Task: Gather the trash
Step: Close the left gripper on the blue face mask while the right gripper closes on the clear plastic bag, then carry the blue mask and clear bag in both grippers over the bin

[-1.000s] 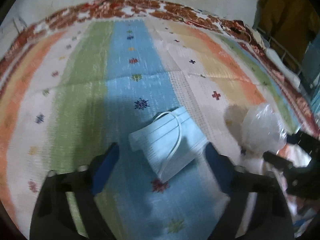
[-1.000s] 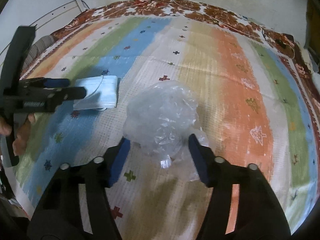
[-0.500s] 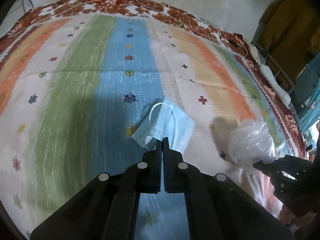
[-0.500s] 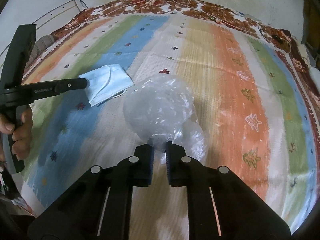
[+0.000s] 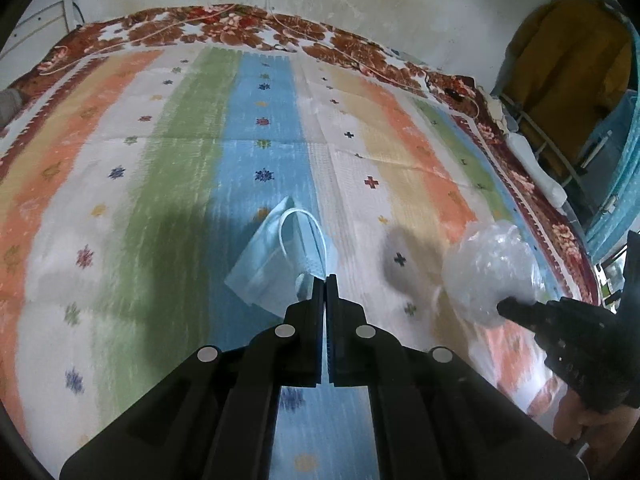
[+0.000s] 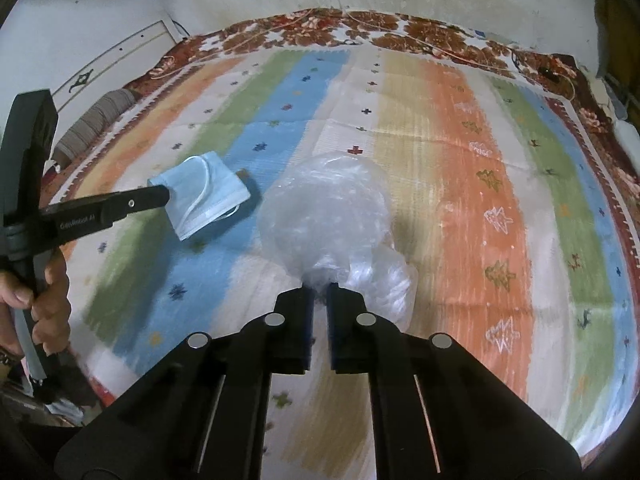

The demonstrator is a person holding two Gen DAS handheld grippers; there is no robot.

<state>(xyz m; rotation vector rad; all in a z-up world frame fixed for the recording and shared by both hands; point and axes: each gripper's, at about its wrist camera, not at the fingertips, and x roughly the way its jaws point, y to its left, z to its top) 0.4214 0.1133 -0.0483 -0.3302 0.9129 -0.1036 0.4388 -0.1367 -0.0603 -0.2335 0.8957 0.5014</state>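
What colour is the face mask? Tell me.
Light blue with white ear loops; the face mask shows best in the right wrist view.

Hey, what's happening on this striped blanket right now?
A person is picking up trash with two tools. The left hand-held gripper is shut on a corner of a blue face mask, and the right hand-held gripper is shut on a crumpled clear plastic bag. Both pieces appear lifted off the striped blanket.

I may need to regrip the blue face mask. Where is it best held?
Judging by its limp, flat shape, pinch the face mask at a short edge by the ear loop, coming from the near side, as the left gripper does; the middle would bunch.
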